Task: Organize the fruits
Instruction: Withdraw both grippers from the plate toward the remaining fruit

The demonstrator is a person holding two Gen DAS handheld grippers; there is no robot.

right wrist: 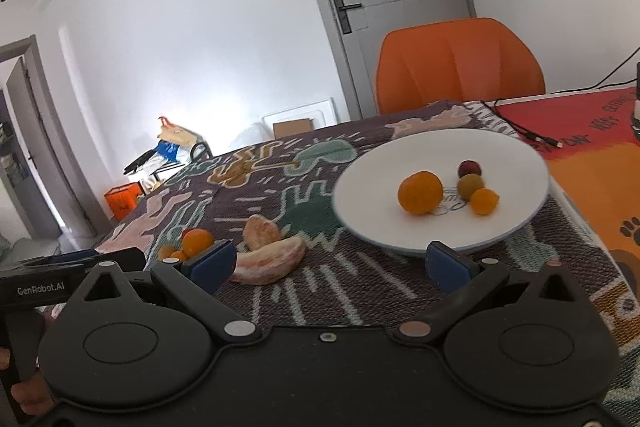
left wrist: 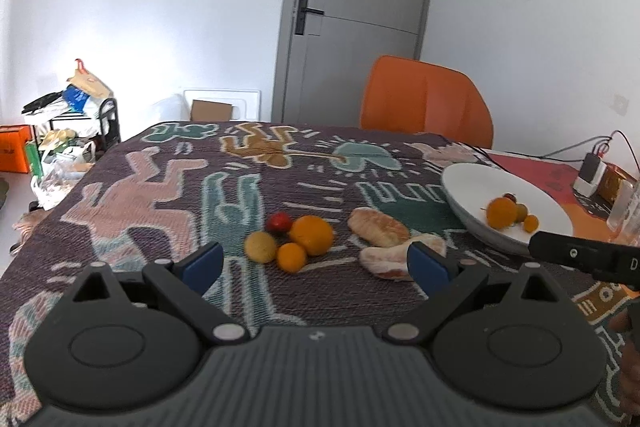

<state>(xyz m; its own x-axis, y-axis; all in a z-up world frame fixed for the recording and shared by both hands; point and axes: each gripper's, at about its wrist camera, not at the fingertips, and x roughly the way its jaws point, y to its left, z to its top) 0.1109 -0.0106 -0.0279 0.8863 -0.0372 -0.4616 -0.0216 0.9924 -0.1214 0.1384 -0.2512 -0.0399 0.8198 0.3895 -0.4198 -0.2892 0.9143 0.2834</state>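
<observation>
Only legible bit is "GenRobot.AI" printed in white on the black left tool (right wrist: 52, 289); the orange mat's lettering is unreadable.

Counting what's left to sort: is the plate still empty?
No, the plate holds four fruits: an orange and three smaller ones.

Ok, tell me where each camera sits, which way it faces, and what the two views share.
Left wrist: rides the left gripper, looking forward and slightly down over the patterned woven tablecloth at four loose round fruits; its open blue-padded jaws show, plus the right gripper's black body at the right edge.
Right wrist: rides the right gripper, facing the white round plate holding four fruits; its open jaws show, and the left gripper at the left edge.
Shared: plate, peeled citrus segments, orange chair, grey door.
</observation>
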